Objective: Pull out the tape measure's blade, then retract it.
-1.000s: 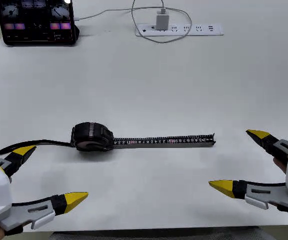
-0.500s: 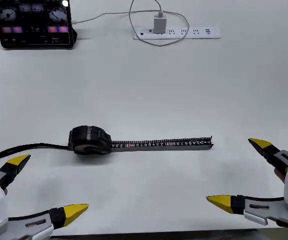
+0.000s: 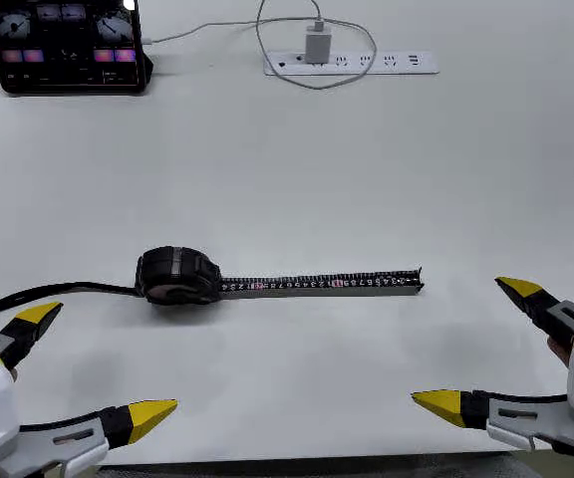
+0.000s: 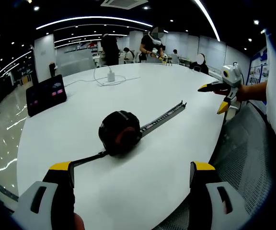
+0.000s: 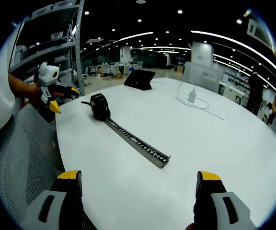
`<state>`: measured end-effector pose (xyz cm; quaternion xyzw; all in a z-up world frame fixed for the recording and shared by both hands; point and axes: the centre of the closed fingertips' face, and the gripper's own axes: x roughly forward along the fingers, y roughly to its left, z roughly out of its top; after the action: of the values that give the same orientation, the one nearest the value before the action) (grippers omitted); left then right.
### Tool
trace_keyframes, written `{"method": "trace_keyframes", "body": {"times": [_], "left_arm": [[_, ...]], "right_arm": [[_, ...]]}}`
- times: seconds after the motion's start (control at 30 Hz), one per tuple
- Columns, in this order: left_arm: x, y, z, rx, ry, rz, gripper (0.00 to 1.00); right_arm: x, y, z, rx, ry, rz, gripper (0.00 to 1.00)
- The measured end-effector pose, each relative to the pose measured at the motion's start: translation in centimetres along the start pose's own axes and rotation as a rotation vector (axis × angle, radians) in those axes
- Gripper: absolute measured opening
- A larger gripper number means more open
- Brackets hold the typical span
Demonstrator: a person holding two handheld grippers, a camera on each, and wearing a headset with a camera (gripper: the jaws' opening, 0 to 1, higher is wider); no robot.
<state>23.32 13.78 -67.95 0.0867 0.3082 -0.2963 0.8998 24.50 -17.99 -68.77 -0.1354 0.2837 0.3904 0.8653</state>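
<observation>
On the table [image 3: 387,169], blade [image 3: 317,283] still out

Open-plan lab hall: ceiling light strips [image 4: 95,17], shelving rack [image 5: 51,28], white worktable [image 3: 367,179].

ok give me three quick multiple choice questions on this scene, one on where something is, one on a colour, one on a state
1. Where does the power strip lie?
A) at the near edge of the table
B) near the table's far edge, beyond the tape measure
C) under the tape measure

2. What colour are the tips of the left hand-held gripper and the right hand-held gripper?
A) red
B) blue
C) yellow

3. What state is the blade in?
A) pulled out, lying flat on the table
B) fully retracted
C) clamped in the right hand-held gripper

Answers:
1 B, in the head view the strip lies well past the tape measure.
2 C, all four tips show yellow.
3 A, the blade stretches out from the case, and both grippers are open and apart from it.
</observation>
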Motion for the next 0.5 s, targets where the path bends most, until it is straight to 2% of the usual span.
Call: {"method": "trace_keyframes", "body": {"times": [0.5], "left_arm": [[-0.09, 0.14, -0.02, -0.008, 0.000, 0.006, 0.97]], "right_arm": [[-0.27, 0.26, -0.10, 0.006, 0.002, 0.000, 0.98]]}}
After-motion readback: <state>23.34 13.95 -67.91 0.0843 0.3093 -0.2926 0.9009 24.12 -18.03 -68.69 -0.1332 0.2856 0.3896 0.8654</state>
